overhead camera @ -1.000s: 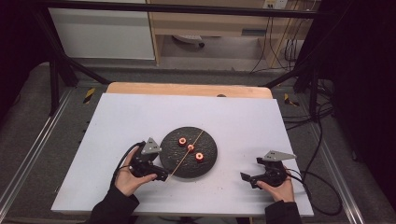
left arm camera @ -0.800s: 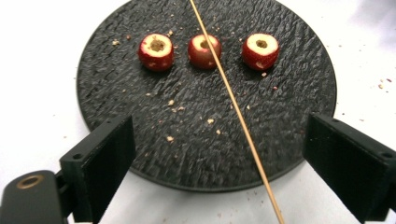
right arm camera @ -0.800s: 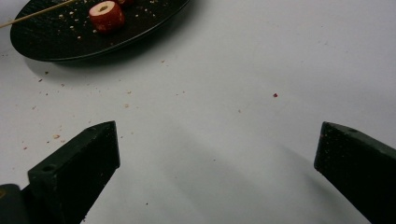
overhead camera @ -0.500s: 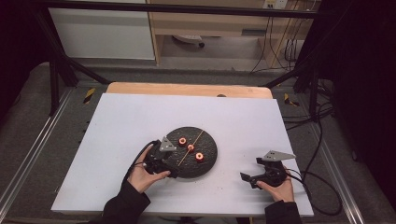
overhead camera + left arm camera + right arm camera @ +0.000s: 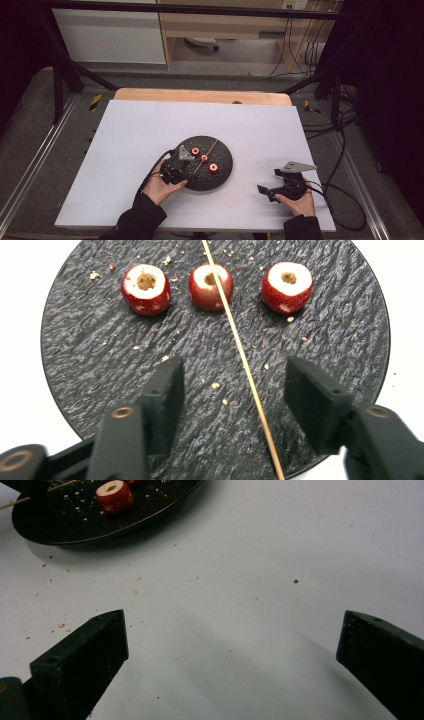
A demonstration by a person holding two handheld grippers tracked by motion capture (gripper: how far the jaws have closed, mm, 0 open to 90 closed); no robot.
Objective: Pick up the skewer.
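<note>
Now the left gripper [image 5: 232,390] hangs wide open and empty astride the thin wooden skewer [image 5: 240,355] lying across the black slate plate [image 5: 90,365] beside three cored red fruits [image 5: 210,286]; light, snappable, best pinched mid-shaft; the right gripper [image 5: 232,645] rests agape, empty, on the white table [image 5: 280,555].

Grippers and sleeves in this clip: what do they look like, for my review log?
Both handheld tools are black. The left claw and right claw each carry a grey three-cornered plate on top and trail a black cable. The jaws are blocky, matt black, with round brass-coloured pivot pins behind them. The person wears dark long sleeves; the hands are bare.
</note>
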